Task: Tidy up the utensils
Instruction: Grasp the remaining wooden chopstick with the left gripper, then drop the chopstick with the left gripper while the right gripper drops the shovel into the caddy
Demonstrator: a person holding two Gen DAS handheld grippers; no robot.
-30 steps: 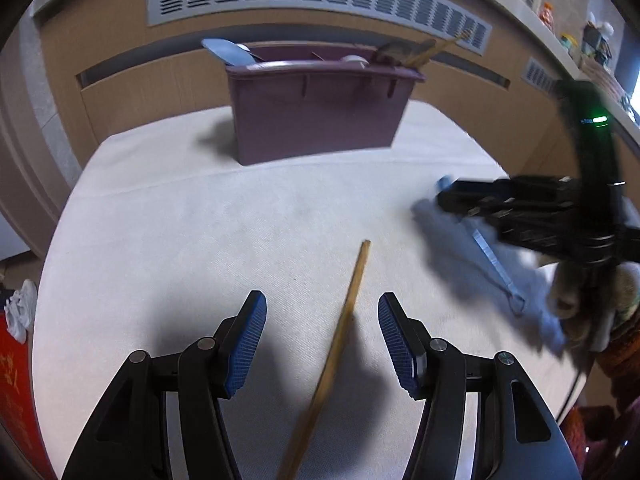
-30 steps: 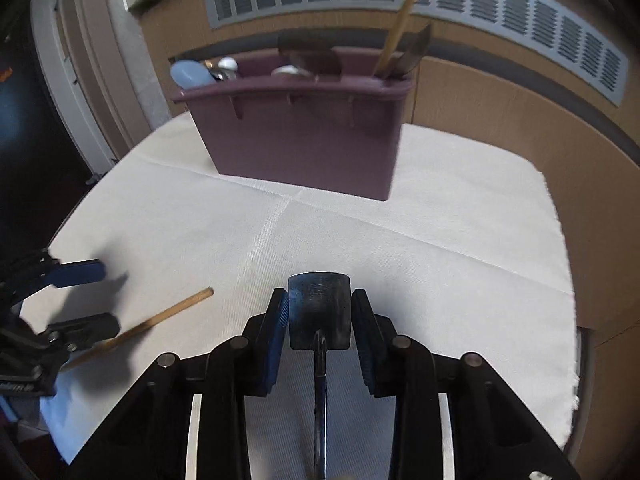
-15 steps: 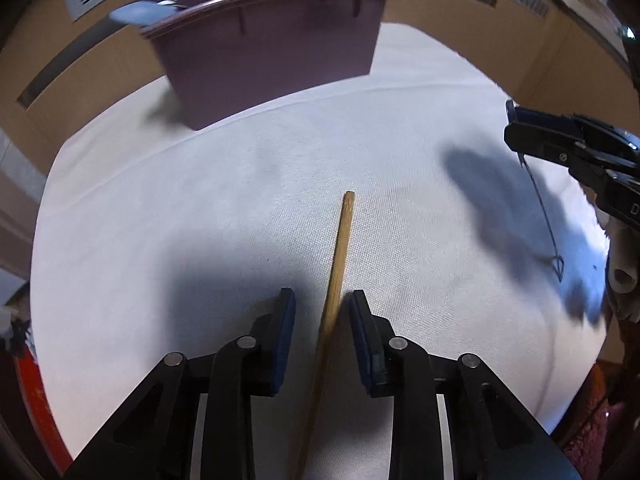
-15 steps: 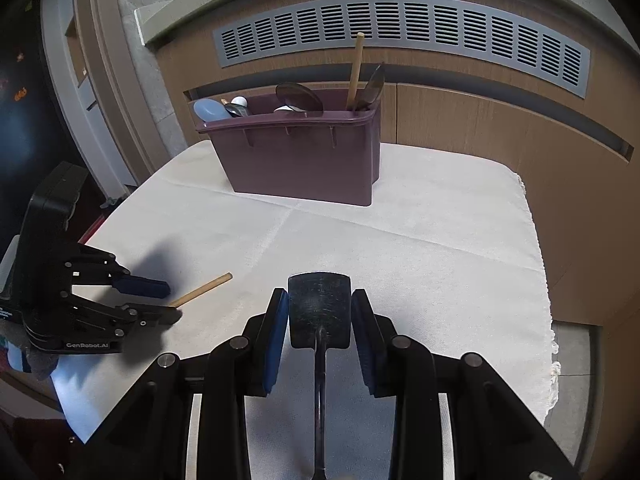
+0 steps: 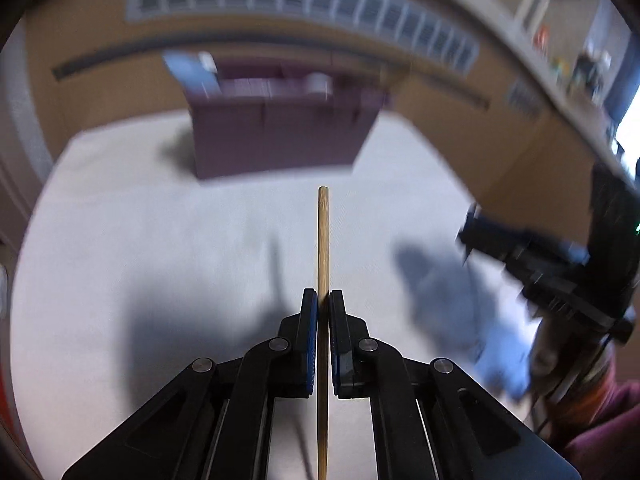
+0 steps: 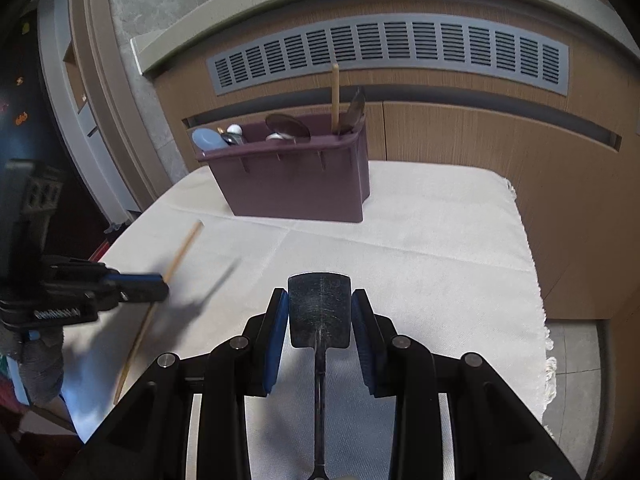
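1. Currently, left tongs point(image 5: 323, 300) are closed tight on one wooden chopstick point(image 5: 323, 240), held above the cloth-covered surface point(image 5: 160, 248).
2. Right tongs point(image 6: 319, 312) are clamped on one dark spatula point(image 6: 319, 300), blade forward.
3. One maroon utensil holder point(image 6: 296, 184) stands at the far edge of the surface; it contains one upright chopstick point(image 6: 334, 96) and several other utensils.

Two grippers point(image 6: 319, 320) point(image 5: 323, 312), two chopsticks point(image 5: 323, 248) point(image 6: 335, 96), one spatula point(image 6: 319, 308), one maroon caddy point(image 6: 296, 188), one white cloth point(image 6: 440, 240)
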